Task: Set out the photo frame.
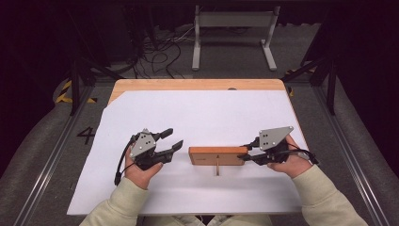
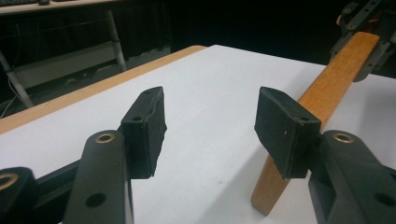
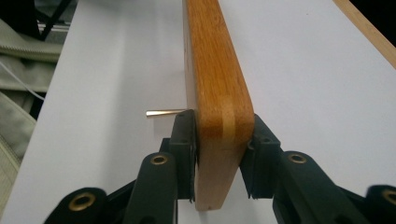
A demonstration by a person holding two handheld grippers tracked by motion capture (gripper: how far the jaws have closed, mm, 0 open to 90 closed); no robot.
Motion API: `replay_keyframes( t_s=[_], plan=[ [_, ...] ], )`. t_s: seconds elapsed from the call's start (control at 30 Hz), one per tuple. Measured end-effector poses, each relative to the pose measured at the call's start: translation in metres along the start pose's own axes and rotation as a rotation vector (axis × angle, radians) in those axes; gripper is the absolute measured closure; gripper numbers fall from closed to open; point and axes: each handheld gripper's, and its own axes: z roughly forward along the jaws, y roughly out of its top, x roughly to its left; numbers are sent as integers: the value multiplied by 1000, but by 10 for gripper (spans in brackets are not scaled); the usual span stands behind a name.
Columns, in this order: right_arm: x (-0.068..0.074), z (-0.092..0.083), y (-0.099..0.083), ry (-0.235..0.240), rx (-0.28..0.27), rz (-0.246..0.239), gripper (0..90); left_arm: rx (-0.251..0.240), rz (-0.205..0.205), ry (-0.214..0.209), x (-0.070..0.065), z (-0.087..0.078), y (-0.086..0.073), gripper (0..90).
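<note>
A wooden block [image 1: 216, 155] stands on edge on the white sheet [image 1: 197, 113] covering the table [image 1: 197, 84], nearer the front edge than the back, approx. midway btwn the two hands. A thin wooden peg [image 1: 217, 168] sticks out of its front face toward the person. Right gripper [image 1: 248, 151], held in the right hand [image 1: 291, 162], is clamped on the block's right end: in the right gripper view its two black pads press the block's two broad faces, w/ the block's rounded end [image 3: 224, 126] sitting btwn them and the peg [image 3: 163, 113] poking out sideways just past the left pad. Left gripper [image 1: 173, 140], held in the left hand [image 1: 139, 172], sits just left of the block's other end, not touching it; jaws spread wide, nothing btwn them. In the left gripper view the pads [image 2: 145, 126] stand well apart over bare white sheet, and the block [image 2: 322, 98] runs away along the right side, partly behind the right pad, w/ the other gripper [image 2: 366, 23] at its far end. Beige sleeves [image 1: 117, 202] come in from the bottom edge. Past the table's far edge: grey floor, tangled cables [image 1: 160, 52], a white metal frame [image 1: 233, 28].
</note>
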Motion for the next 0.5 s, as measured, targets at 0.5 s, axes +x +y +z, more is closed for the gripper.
replay_keyframes(
  t_s=[0.5],
  plan=[
    [22, 0, -5, -44, 49, -70, 693, 30, -33, 24, 11, -1, -9, 400]
  ],
)
